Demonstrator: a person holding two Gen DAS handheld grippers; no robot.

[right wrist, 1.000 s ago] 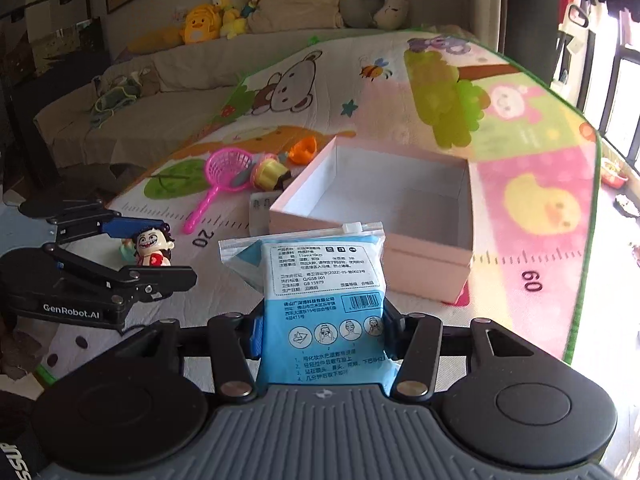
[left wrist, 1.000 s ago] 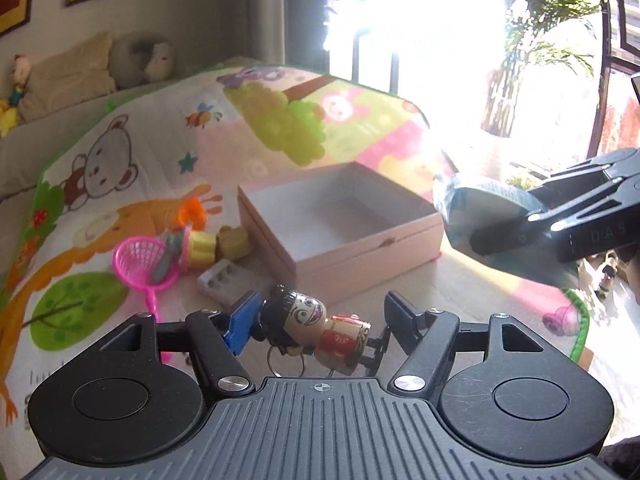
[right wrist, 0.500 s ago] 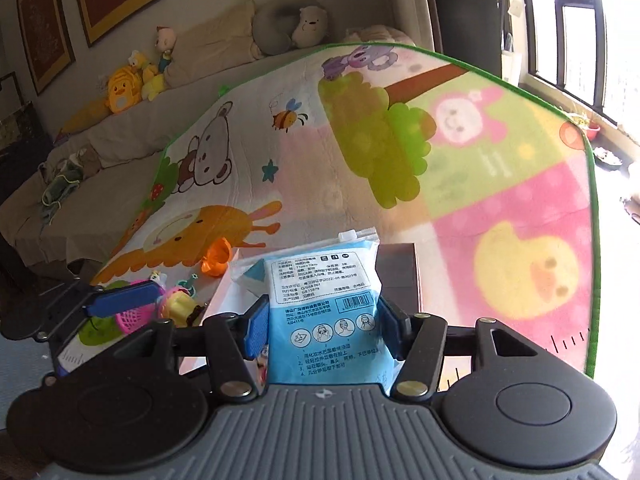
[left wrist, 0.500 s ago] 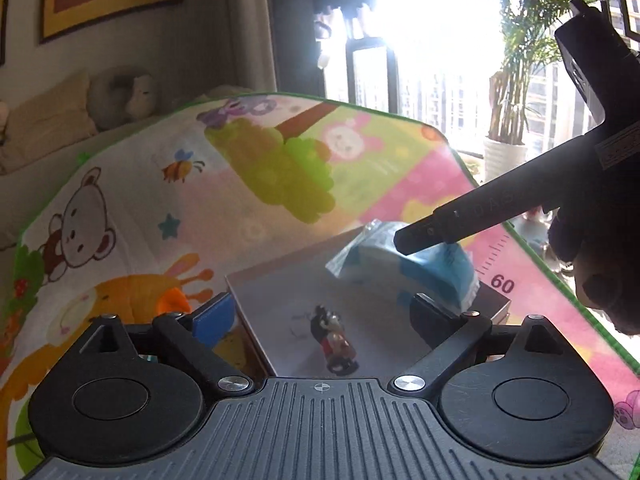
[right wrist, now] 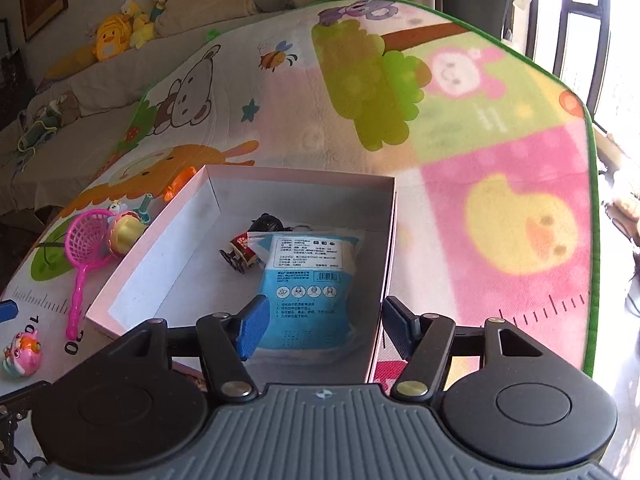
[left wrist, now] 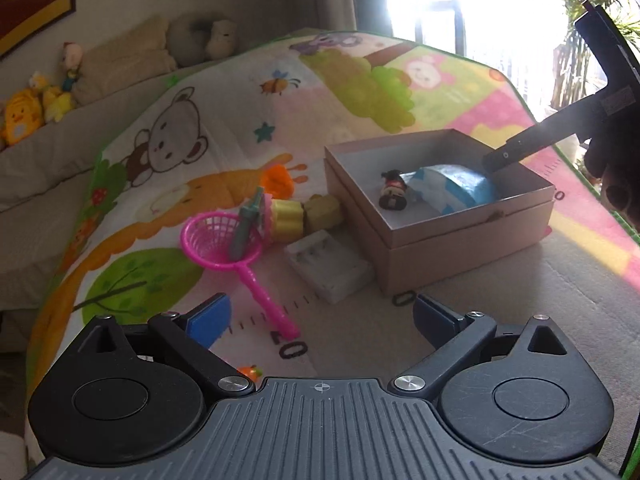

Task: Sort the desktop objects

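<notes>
Both grippers empty, jaws spread wide. Left gripper [left wrist: 322, 312] hangs over the play mat [left wrist: 400, 92] with nothing between its fingers; right gripper [right wrist: 320, 320] sits over the near end of the pink cardboard box [right wrist: 132, 264], its blue pads either side of the lower edge of the blue mask pack [right wrist: 308, 280] but clear of it. Pack lies flat on the box floor, just ahead of the right fingers, top corner overlapping the little black-haired keychain figure [right wrist: 244, 246]. So two items are boxed. Left to sort, all ahead and left of the left fingers: pink toy net [left wrist: 218, 236] with handle running back toward the left pad, teal toy tool [left wrist: 246, 226] lying across its rim, yellow ribbed toy [left wrist: 284, 218] touching the net, orange toy [left wrist: 278, 180] beyond that, and a white moulded plastic tray [left wrist: 328, 266] right against the box wall, straight ahead between the fingers. A small pink fish toy [right wrist: 20, 354] sits far left of the right gripper. Handling guess: the net is light, springy plastic, so grab the handle mid-length across its thin axis, not the mesh hoop, which would flex and pop out. The teal tool will likely slide off when the net lifts, so take it first. The tray looks thin and crushable; pinch a short edge lightly.
</notes>
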